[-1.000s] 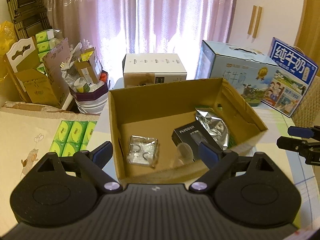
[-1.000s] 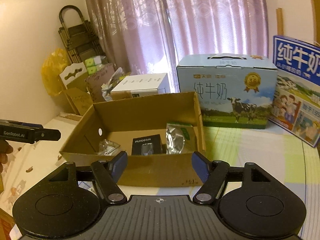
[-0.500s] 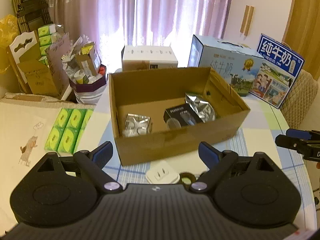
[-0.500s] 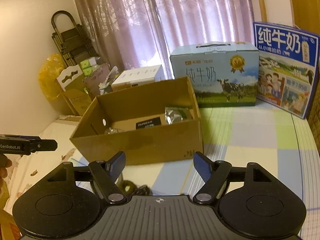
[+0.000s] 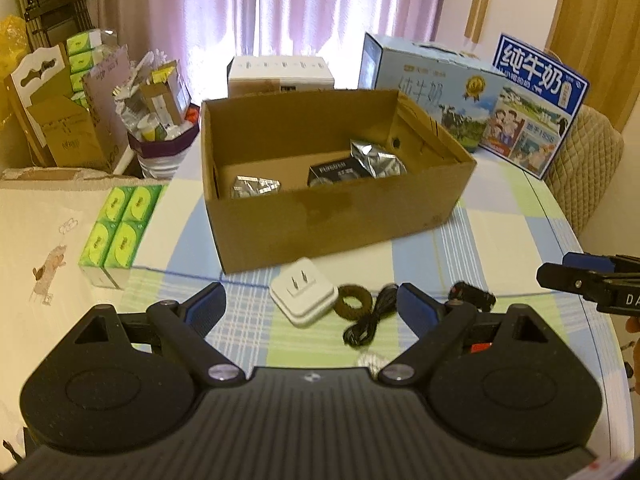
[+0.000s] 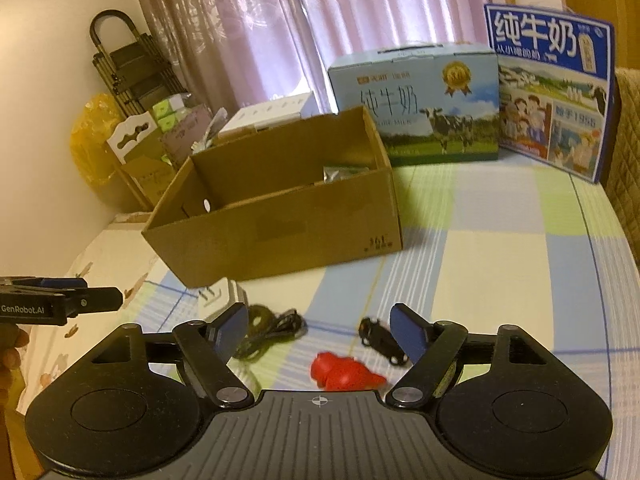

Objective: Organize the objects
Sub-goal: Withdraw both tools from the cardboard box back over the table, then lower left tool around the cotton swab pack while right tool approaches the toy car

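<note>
An open cardboard box (image 5: 344, 224) (image 6: 280, 236) stands mid-table and holds foil packets (image 5: 376, 160) and a black carton (image 5: 334, 172). In front of it lie a white plug adapter (image 5: 303, 298) (image 6: 218, 300), a dark ring (image 5: 352, 306), a coiled black cable (image 5: 370, 322) (image 6: 272, 338), a small black toy car (image 6: 382, 342) (image 5: 472, 296) and a red object (image 6: 342, 372). My left gripper (image 5: 312, 308) hangs open above the adapter and ring, holding nothing. My right gripper (image 6: 320, 330) has its jaws opening over the cable, car and red object, with nothing pressed between them.
Two milk cartons (image 5: 436, 92) (image 6: 552, 92) and a white box (image 5: 280, 72) stand behind the cardboard box. Green tissue packs (image 5: 120, 228) lie at the left, next to a bin of clutter (image 5: 160, 120). A quilted chair back (image 5: 588, 168) is at the right.
Both grippers have pulled back from the box toward the table's near edge, bringing the adapter, ring, cable, car and red object into view. The right jaws stand a little wider.
</note>
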A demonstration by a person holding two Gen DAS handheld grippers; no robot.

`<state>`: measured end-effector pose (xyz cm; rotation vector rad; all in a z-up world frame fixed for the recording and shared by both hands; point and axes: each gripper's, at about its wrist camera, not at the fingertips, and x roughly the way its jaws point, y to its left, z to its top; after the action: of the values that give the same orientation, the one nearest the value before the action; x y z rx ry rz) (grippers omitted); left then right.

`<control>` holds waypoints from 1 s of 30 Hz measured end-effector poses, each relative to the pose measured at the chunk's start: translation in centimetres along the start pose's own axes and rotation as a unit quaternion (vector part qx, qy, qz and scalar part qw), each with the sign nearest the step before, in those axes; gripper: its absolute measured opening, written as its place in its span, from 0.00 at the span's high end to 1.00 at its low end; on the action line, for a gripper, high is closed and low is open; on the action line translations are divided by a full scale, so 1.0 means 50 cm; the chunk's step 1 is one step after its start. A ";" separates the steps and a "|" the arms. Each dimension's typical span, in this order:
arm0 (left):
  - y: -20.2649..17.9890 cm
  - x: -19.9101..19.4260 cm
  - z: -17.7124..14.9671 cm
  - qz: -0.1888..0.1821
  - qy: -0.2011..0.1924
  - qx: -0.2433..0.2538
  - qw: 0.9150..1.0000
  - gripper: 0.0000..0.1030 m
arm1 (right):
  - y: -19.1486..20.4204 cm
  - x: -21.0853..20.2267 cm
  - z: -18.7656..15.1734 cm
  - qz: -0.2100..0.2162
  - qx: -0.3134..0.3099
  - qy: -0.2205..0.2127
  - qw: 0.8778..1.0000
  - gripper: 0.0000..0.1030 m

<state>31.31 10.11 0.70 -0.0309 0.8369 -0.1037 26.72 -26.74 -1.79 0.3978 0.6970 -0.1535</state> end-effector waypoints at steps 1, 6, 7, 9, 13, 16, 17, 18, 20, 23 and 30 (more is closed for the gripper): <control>-0.001 0.000 -0.006 -0.001 0.002 0.000 1.000 0.12 | -0.002 -0.001 -0.006 -0.001 0.003 0.002 1.000 0.27; -0.017 0.004 -0.034 0.001 0.008 0.008 1.000 0.12 | -0.009 -0.009 -0.030 -0.003 0.017 0.009 1.000 0.27; -0.020 0.005 -0.039 -0.001 0.010 0.009 1.000 0.12 | -0.009 -0.010 -0.035 -0.006 0.019 0.010 1.000 0.27; -0.026 0.008 -0.050 -0.004 0.015 0.011 1.000 0.12 | -0.011 -0.011 -0.044 -0.010 0.021 0.015 1.000 0.27; -0.039 0.018 -0.068 -0.011 0.026 0.015 0.999 0.12 | -0.013 -0.009 -0.062 -0.011 0.024 0.025 0.999 0.27; -0.049 0.025 -0.080 -0.013 0.034 0.019 0.999 0.12 | -0.015 -0.009 -0.075 -0.014 0.023 0.031 0.999 0.27; -0.051 0.029 -0.084 -0.014 0.037 0.020 0.999 0.12 | -0.015 -0.008 -0.077 -0.015 0.022 0.033 0.999 0.27; -0.052 0.032 -0.089 -0.015 0.041 0.020 0.999 0.12 | -0.016 -0.008 -0.081 -0.015 0.021 0.035 0.999 0.27; -0.054 0.035 -0.097 -0.016 0.047 0.019 0.999 0.12 | -0.018 -0.007 -0.087 -0.016 0.023 0.040 0.999 0.27; -0.054 0.043 -0.108 -0.016 0.058 0.020 0.998 0.12 | -0.022 -0.004 -0.099 -0.018 0.031 0.045 0.998 0.27; -0.065 0.064 -0.137 -0.017 0.083 0.028 0.996 0.12 | -0.026 0.007 -0.116 -0.025 0.028 0.065 0.997 0.27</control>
<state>28.10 6.63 -6.05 0.0164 0.9999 -0.1638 23.22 -25.57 -6.45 0.4473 0.8318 -0.1968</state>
